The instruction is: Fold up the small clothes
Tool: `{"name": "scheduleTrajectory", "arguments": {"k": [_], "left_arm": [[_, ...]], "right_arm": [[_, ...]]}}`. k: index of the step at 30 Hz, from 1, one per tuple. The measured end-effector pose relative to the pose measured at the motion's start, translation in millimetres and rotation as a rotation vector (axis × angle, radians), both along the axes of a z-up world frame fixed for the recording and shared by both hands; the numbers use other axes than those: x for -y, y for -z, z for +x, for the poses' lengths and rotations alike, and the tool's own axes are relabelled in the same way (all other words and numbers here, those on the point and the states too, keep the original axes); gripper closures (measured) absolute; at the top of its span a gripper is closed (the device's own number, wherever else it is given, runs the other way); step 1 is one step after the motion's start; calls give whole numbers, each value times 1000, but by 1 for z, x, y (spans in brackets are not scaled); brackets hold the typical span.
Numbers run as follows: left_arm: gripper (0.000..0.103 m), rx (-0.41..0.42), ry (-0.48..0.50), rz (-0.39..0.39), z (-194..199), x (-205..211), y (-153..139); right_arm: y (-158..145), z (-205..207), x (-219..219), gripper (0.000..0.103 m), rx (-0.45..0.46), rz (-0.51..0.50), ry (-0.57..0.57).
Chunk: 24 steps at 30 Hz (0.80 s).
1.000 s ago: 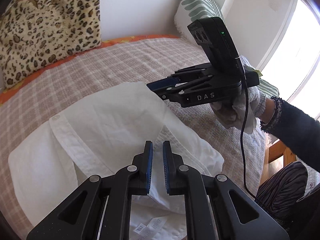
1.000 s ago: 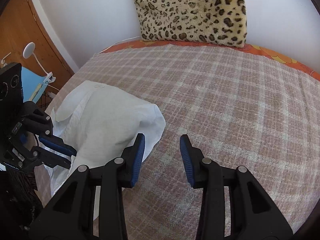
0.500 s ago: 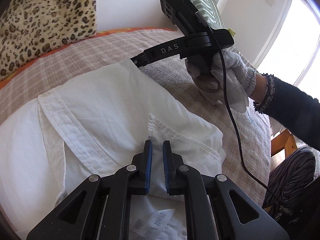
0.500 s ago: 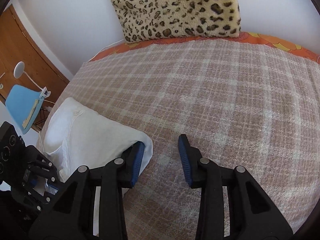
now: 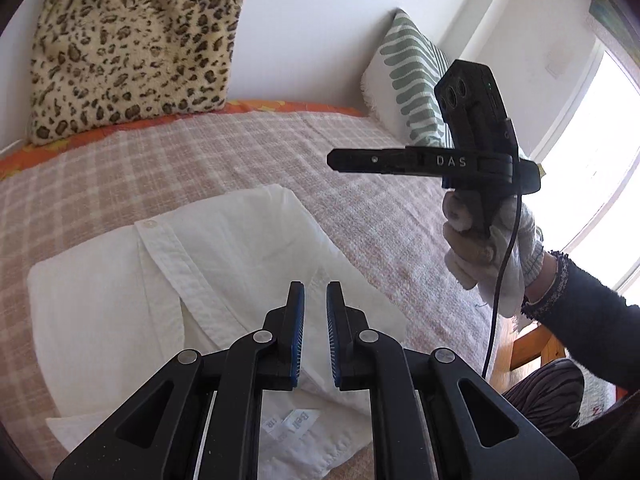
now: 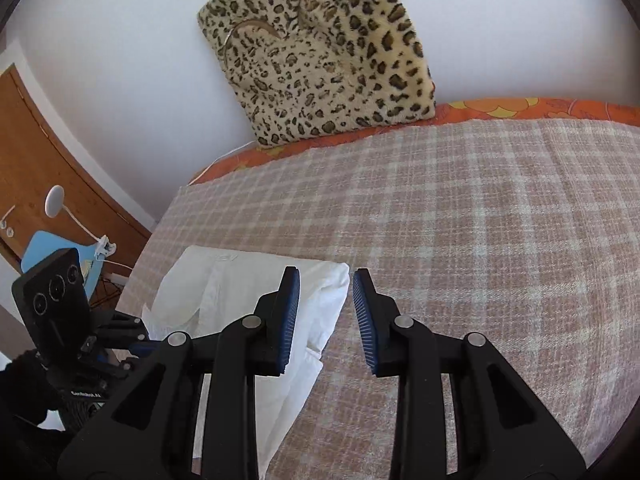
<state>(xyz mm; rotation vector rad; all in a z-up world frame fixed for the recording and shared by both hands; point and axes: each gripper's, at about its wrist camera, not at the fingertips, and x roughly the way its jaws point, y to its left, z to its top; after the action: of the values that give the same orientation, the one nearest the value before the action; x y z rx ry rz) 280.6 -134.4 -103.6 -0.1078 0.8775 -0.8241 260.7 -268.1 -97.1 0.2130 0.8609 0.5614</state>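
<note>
A small white button shirt (image 5: pixel 224 264) lies folded on the pink checked bedspread (image 5: pixel 200 152). It also shows in the right wrist view (image 6: pixel 256 292) at the left. My left gripper (image 5: pixel 315 292) hovers over the shirt's near part, above the collar and label, its jaws a narrow gap apart and empty. My right gripper (image 6: pixel 326 276) is open and empty, raised above the shirt's right edge. In the left wrist view the right gripper (image 5: pixel 336 159) is held side-on in a gloved hand, off the cloth.
A leopard-print cushion (image 6: pixel 320 52) leans on the wall at the back of the bed. A green striped pillow (image 5: pixel 412 80) stands at the right end. A wooden door (image 6: pixel 44 168), a small lamp (image 6: pixel 54 200) and a blue chair (image 6: pixel 44 248) are left of the bed.
My right gripper has lifted off the shirt's far corner and pulled back to the right. The shirt stays folded on the bed. My left gripper has drawn back slightly.
</note>
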Motion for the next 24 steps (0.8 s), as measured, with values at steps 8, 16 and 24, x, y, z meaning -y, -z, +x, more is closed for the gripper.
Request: {"name": "scheduleTrajectory", "arguments": {"k": [8,16,24], "left_arm": [[69,17,-357,20,40,-132,-12],[69,-98,-358,-35,76,-139,33],[66,-112,-367,130,89,-129,80]], "right_arm": [[14,-19,-74,72,12,-228,-119],[42,-22,-75,72,-69,-261,-104],[56,-25,-78,72,-87,-292,-102]]}}
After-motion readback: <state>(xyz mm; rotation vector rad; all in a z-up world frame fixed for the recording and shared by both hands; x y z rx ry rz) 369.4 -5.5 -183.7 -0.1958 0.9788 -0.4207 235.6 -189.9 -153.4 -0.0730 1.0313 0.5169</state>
